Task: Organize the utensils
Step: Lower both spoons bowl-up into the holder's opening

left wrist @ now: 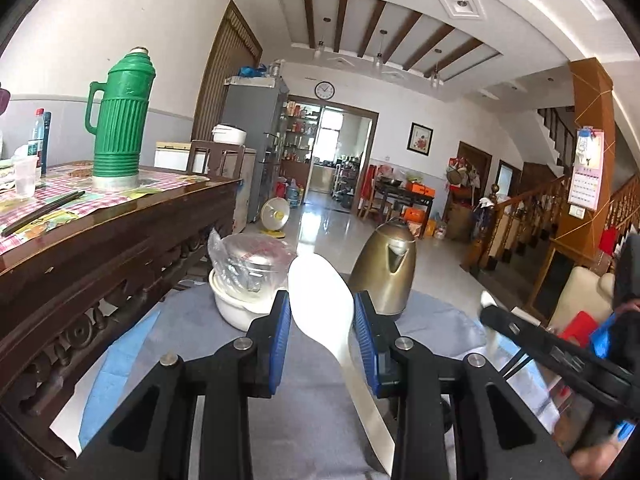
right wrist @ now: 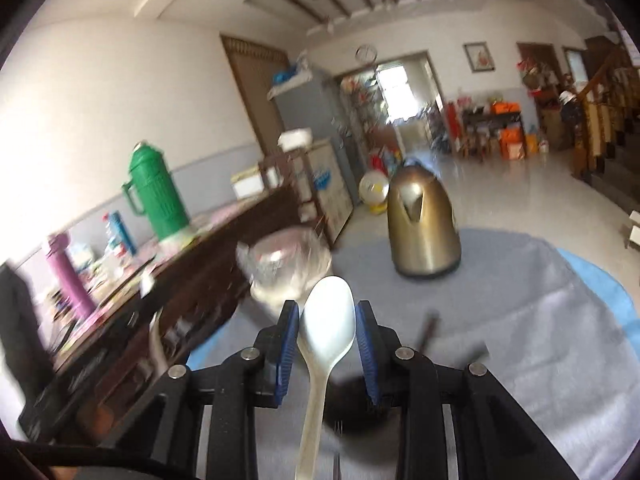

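Both grippers are clamped on white spoons: left gripper on a wide spoon, right gripper on a slimmer one. They're held up over the grey cloth, kettle behind.

Two matte black, angular two-finger grippers are shown: the left gripper and the right gripper. Each finger is lined with a ribbed blue pad, and round silver pivot pins are set into the black linkage arms.
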`<state>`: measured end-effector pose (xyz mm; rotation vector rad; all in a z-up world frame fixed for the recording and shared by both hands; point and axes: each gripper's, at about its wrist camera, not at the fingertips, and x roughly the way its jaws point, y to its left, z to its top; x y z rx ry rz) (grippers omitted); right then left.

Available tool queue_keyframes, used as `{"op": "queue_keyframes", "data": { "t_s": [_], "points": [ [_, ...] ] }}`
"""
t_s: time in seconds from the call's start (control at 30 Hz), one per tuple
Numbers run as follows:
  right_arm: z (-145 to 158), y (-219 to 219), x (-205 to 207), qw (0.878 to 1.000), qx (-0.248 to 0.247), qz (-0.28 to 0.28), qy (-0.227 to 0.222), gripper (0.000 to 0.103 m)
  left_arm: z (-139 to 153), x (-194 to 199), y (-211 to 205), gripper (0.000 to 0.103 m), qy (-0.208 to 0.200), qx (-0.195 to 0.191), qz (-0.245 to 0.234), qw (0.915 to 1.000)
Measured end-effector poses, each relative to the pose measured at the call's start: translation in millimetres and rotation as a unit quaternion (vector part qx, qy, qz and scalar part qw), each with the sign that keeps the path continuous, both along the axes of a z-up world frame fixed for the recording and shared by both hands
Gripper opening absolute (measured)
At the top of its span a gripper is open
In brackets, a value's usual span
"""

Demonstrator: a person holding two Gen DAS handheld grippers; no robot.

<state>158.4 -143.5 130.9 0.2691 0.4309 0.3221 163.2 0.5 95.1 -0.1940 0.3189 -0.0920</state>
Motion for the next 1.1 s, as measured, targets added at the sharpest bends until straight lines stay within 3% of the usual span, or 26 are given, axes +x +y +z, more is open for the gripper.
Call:
{"op": "queue_keyframes", "data": {
  "t_s": [0.1,0.23,0.5,0.7,0.9,1.1],
  "points": [
    [-7.6,17.1,24.1,1.000,-0.012,-0.022,-0.006,0.031,-2.4,7.5,4.3,0.034,0.005,-0.014,0.008,0.9999],
    [-12.3,42.7,47.9,0.996,-0.055,-0.067,-0.013,0.031,-0.9,16.4,-2.6,0.034,-0.016,-0.016,0.020,0.9995],
    [-38.4,29.7,63.4,0.985,-0.126,-0.117,0.017,0.032,-15.4,27.7,-33.9,0.034,-0.022,0.011,0.023,0.9994],
    [-38.1,15.1,61.9,0.990,-0.100,-0.094,0.031,0.033,-14.5,26.9,-48.5,0.034,-0.030,0.027,0.024,0.9989],
    [-21.8,-13.2,40.1,0.996,-0.020,-0.073,0.038,0.034,-11.5,29.1,-63.3,0.034,-0.034,0.034,0.020,0.9987],
    [16.5,-48.3,4.0,0.996,0.043,-0.081,-0.006,0.039,-16.9,35.2,-86.5,0.034,-0.038,0.057,0.020,0.9974]
  ]
}}
